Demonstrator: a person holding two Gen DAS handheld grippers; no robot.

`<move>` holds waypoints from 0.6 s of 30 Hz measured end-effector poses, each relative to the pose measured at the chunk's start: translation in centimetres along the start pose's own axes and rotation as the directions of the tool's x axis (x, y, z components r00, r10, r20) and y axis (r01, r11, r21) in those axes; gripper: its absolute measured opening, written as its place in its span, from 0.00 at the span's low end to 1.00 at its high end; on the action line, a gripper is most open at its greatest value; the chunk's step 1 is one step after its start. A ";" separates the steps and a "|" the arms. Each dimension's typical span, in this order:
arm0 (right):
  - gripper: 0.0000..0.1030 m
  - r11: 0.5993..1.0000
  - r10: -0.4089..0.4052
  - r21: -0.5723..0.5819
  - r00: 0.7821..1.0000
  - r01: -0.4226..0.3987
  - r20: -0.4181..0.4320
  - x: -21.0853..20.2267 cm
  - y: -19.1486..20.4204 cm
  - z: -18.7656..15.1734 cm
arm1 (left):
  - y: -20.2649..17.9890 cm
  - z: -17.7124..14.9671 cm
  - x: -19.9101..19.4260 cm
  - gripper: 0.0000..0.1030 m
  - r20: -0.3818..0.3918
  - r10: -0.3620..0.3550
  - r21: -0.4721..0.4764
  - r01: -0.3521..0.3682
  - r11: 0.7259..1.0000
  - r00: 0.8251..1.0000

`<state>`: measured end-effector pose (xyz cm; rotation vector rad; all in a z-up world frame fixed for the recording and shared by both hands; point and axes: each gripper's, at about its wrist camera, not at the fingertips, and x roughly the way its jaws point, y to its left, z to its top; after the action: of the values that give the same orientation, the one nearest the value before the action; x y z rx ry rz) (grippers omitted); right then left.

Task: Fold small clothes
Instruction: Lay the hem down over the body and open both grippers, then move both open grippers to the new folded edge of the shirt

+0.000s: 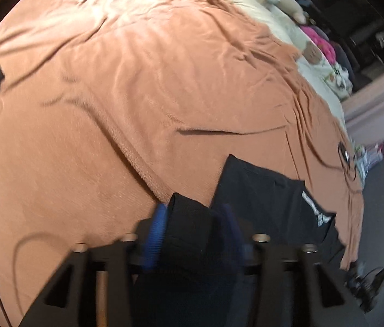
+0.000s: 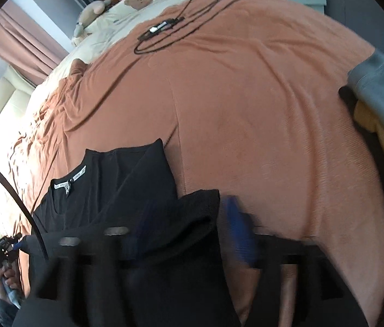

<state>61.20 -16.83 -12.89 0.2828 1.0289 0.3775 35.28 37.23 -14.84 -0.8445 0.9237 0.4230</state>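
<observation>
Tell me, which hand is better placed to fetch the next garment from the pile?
Probably the right. The pile of grey and yellow clothes lies on the right gripper's right side. The left gripper is on the far side of the shirt, and its view shows no pile.

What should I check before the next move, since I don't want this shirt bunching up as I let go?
1. Left tongs clear of the cloth: not ok, open but a black fold sits between them.
2. Right tongs clear: not ok, open with cloth draped over one side.
3. Black shirt collar end flat on the orange blanket: ok.
4. Near edges lined up: cannot tell, hidden by the tongs.
5. Small black box away from the shirt: ok.
6. Grey garment at the blanket's edge, apart from the shirt: ok.
</observation>
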 end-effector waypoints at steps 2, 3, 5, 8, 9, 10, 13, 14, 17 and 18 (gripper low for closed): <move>0.64 1.000 -0.011 -0.019 1.000 0.011 0.004 -0.5 0.1 -0.4 | -0.4 -0.2 -0.3 0.65 -0.007 0.017 0.052 -0.016 0.999 1.000; 0.64 0.999 -0.019 -0.033 1.000 0.019 -0.002 -0.6 0.2 -0.6 | -0.7 -0.4 -0.5 0.68 -0.010 0.030 0.087 -0.029 0.996 0.999; 0.64 0.997 -0.032 -0.067 0.999 0.031 -0.013 -0.8 0.5 -1.1 | -1.1 -0.7 -0.6 0.71 -0.019 0.054 0.141 -0.050 0.989 0.998; 0.64 0.988 -0.053 -0.149 0.998 0.047 -0.033 -1.2 1.4 -1.7 | -2.1 -1.7 -0.8 0.74 -0.049 0.077 0.250 -0.062 0.966 0.996; 0.65 0.982 -0.066 -0.181 0.997 0.057 -0.043 -1.2 1.8 -2.0 | -2.5 -2.2 -0.8 0.80 -0.059 0.089 0.292 -0.068 0.954 0.994; 0.69 0.971 -0.073 -0.230 0.996 0.058 -0.056 -1.2 2.3 -2.5 | -2.9 -2.8 -0.7 0.86 -0.067 0.114 0.341 -0.085 0.936 0.991; 0.74 0.943 -0.116 -0.320 0.991 0.088 -0.070 -1.1 3.2 -3.5 | -3.7 -4.5 0.0 0.87 -0.085 0.196 0.465 -0.135 0.875 0.977; 0.75 0.932 -0.138 -0.347 0.988 0.105 -0.073 -0.9 3.5 -4.0 | -3.8 -4.9 0.3 0.87 -0.091 0.217 0.489 -0.146 0.860 0.972; 0.76 0.910 -0.179 -0.393 0.980 0.133 -0.082 -0.3 3.9 -4.9 | -4.1 -5.9 1.2 0.87 -0.085 0.281 0.543 -0.192 0.818 0.956; 0.76 0.905 -0.189 -0.402 0.978 0.139 -0.085 -0.1 4.0 -5.0 | -4.1 -6.1 1.5 0.87 -0.081 0.297 0.552 -0.205 0.808 0.951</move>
<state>56.07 -13.03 -13.67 -0.1932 1.0628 0.4435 35.54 29.87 -16.24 -0.2353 1.2414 0.2973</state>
